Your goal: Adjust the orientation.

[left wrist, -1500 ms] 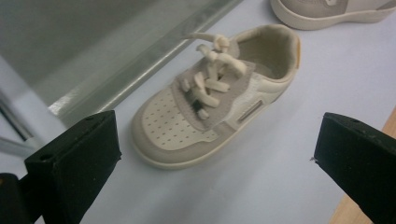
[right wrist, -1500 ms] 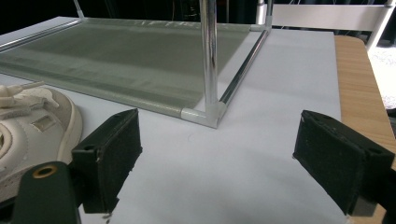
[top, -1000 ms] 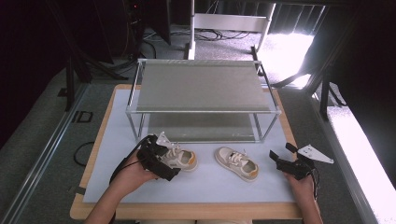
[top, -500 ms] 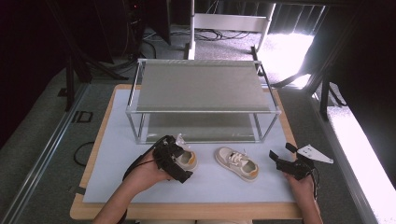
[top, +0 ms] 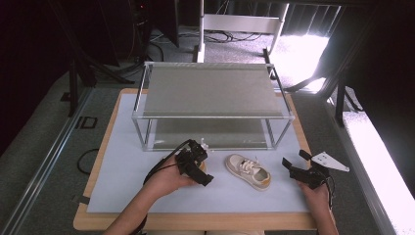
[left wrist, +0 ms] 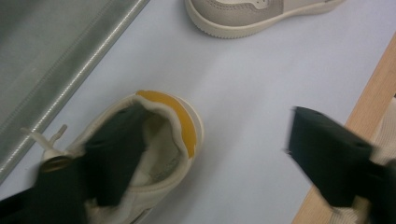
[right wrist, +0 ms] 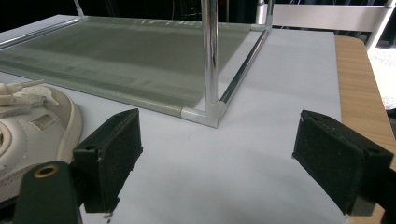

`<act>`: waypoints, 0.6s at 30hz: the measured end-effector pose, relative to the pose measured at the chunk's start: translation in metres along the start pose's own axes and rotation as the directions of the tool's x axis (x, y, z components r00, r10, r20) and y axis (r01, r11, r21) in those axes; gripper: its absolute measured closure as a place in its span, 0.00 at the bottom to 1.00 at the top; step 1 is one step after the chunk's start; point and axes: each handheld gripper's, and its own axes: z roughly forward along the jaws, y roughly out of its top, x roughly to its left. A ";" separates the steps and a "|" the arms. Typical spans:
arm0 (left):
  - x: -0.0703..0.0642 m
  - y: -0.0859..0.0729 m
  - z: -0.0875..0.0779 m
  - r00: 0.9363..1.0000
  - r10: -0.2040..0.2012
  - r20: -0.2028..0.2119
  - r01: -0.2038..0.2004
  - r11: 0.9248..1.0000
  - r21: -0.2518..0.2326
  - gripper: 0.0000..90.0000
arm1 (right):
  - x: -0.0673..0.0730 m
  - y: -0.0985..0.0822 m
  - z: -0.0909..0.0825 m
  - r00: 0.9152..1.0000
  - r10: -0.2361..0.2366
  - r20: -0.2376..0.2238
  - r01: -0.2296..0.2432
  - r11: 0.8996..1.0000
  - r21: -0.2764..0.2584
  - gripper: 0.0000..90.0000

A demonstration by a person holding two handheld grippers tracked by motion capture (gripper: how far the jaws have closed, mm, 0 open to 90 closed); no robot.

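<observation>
Two small beige shoes lie on the white mat in front of the rack. My left gripper point(top: 195, 164) is over the left shoe point(left wrist: 173, 140), which has a yellow heel lining. One jaw sits inside the shoe's opening and the other stands well outside the heel over bare mat point(left wrist: 233, 93). The jaws have just been closing, with the heel wall between them and not pinched. The right shoe point(top: 248, 171) lies apart, its sole edge also at the top of the left gripper view. My right gripper point(top: 292, 157) rests open to its right, nothing between the jaws point(right wrist: 215, 158); the shoe's toe point(right wrist: 32, 126) is at the left.
A two-shelf metal rack point(top: 210, 90) with grey mesh shelves stands behind the shoes; its corner post point(right wrist: 210, 60) is just ahead of the right gripper. The wooden table edge point(top: 195, 220) runs along the front, near the person's forearms.
My left gripper has slid right along the left shoe to its heel end and now covers most of it. The right gripper and right shoe have stayed put.
</observation>
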 end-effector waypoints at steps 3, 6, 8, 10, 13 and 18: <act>0.006 0.004 0.005 0.999 -0.034 -0.019 0.035 0.999 0.023 0.37 | 0.000 0.000 0.000 1.000 0.000 -0.001 0.000 1.000 0.001 0.16; 0.013 0.008 0.006 0.997 -0.071 -0.013 0.072 0.996 0.047 0.47 | 0.000 0.000 0.000 1.000 0.000 -0.001 0.000 1.000 0.001 0.17; 0.017 0.010 0.007 0.996 -0.084 -0.014 0.085 0.994 0.074 0.54 | 0.000 0.000 0.000 1.000 0.000 -0.001 0.000 1.000 0.001 0.17; 0.019 0.010 0.009 0.996 -0.091 -0.016 0.092 0.992 0.091 0.56 | 0.000 0.000 0.000 1.000 0.001 -0.001 -0.001 1.000 0.002 0.17; 0.020 0.011 0.014 0.996 -0.085 -0.010 0.086 0.988 0.128 0.60 | 0.000 0.000 0.000 1.000 -0.001 0.001 0.001 1.000 0.003 0.17; 0.022 0.013 0.027 0.996 -0.092 0.005 0.090 0.984 0.152 0.65 | 0.000 0.000 0.000 1.000 -0.004 0.002 0.004 1.000 0.003 0.17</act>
